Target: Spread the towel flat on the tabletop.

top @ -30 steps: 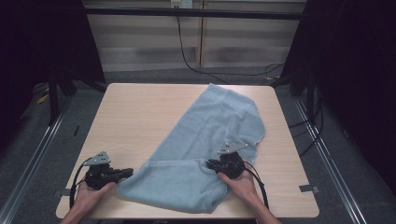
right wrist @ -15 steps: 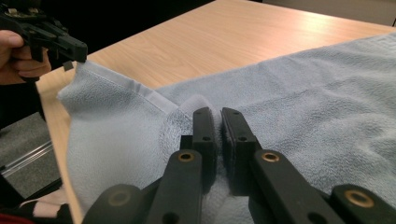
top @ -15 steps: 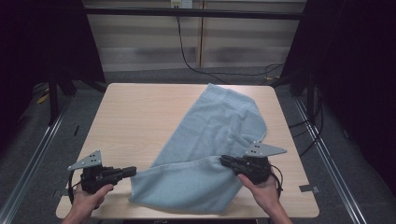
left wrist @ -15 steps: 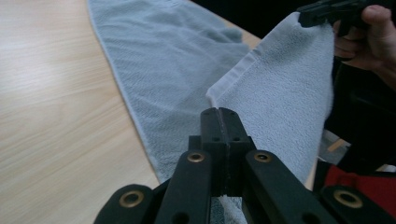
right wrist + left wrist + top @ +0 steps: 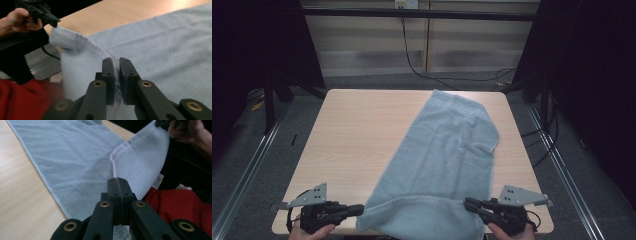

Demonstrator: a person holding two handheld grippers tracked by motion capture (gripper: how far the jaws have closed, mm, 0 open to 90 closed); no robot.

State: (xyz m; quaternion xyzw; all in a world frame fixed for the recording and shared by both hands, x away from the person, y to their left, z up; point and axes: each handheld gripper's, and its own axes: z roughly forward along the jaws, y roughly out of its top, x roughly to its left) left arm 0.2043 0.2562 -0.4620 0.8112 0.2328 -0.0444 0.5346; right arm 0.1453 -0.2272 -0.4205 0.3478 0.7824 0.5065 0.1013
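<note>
Light blue towel (image 5: 447,165) now spread lengthwise across the table (image 5: 357,145), far end near the back edge right of centre, near end hanging just over the front edge. Compared with a second ago, near hem pulled out wider and straighter: then bunched into a narrow, slanted band between the two grippers, now drawn taut from front-left to front-right, with the fabric running flatter toward the back. Left gripper (image 5: 357,209) at the front edge, left of centre, jaws pressed together on the towel's near-left corner; in the left gripper view, cloth seen pinched between the closed jaws of the left gripper (image 5: 118,182), hem rising ahead of them. Right gripper (image 5: 469,204) near the front-right corner of the table, moved outward since the earlier frames, clamping the near-right corner; in the right gripper view, a fold of towel (image 5: 160,42) squeezed in the narrow gap of the right gripper (image 5: 116,62). Some diagonal slant and a wrinkle remaining along the right side. Likely meaning: spreading step largely done, both corners secured, ready either for laying flat or for lifting the near end forward into a fold.
</note>
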